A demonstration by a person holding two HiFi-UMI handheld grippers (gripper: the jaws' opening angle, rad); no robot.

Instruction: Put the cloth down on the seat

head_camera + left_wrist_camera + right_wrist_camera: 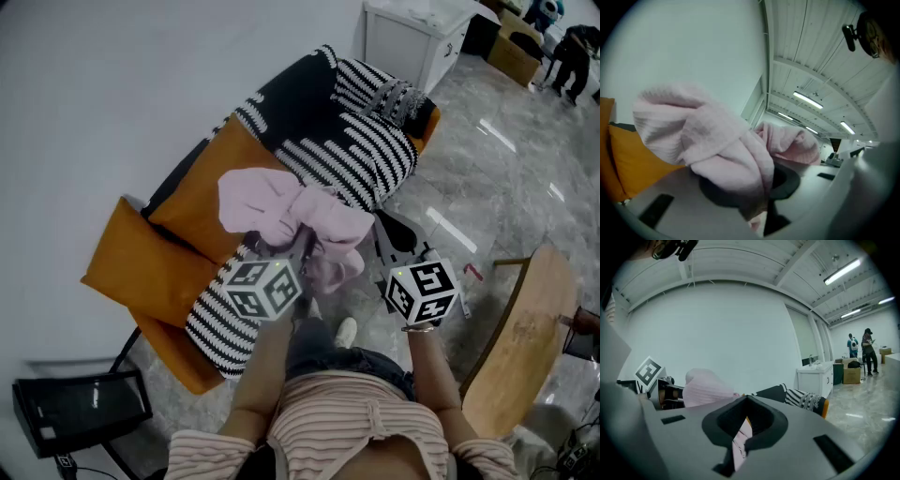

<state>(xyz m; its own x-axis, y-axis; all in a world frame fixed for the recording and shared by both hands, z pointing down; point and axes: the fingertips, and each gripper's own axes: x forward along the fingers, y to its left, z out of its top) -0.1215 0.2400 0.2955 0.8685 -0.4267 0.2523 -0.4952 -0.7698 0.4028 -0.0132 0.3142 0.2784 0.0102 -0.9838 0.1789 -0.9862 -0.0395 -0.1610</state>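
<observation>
A pale pink cloth (286, 208) hangs bunched above the orange seat (192, 206) of a lounge chair. My left gripper (292, 251) grips its lower left part; in the left gripper view the cloth (712, 145) spills out from between the jaws of the left gripper (759, 206). My right gripper (367, 246) holds the cloth's right end, and a strip of the pink cloth (740, 439) shows in the slit between its jaws. A black-and-white striped blanket (361, 141) covers the chair's back and right side.
A white cabinet (412, 37) stands behind the chair. A wooden chair back (525, 337) is close on the right, a black monitor (80, 405) on the floor at lower left. Two people (865, 350) and boxes are far off on the glossy floor.
</observation>
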